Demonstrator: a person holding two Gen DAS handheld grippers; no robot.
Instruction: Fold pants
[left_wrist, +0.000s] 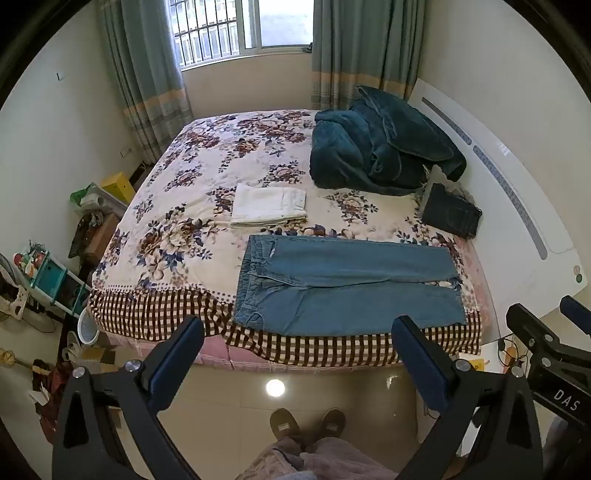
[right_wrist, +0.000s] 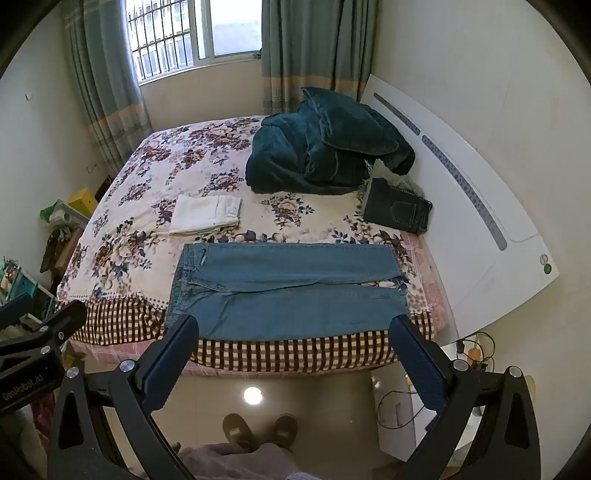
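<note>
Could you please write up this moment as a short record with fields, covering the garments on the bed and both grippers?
work surface: bed with floral cover
pants to fold: light blue jeans spread flat near the front edge, waist to the left
already folded: white pants; dark jeans by the headboard
other: teal blanket heaped
left gripper: open, short of the bed
right gripper: open, short of the bed

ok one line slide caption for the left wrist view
Open left tongs above blue jeans laid flat on the floral bed.
</note>
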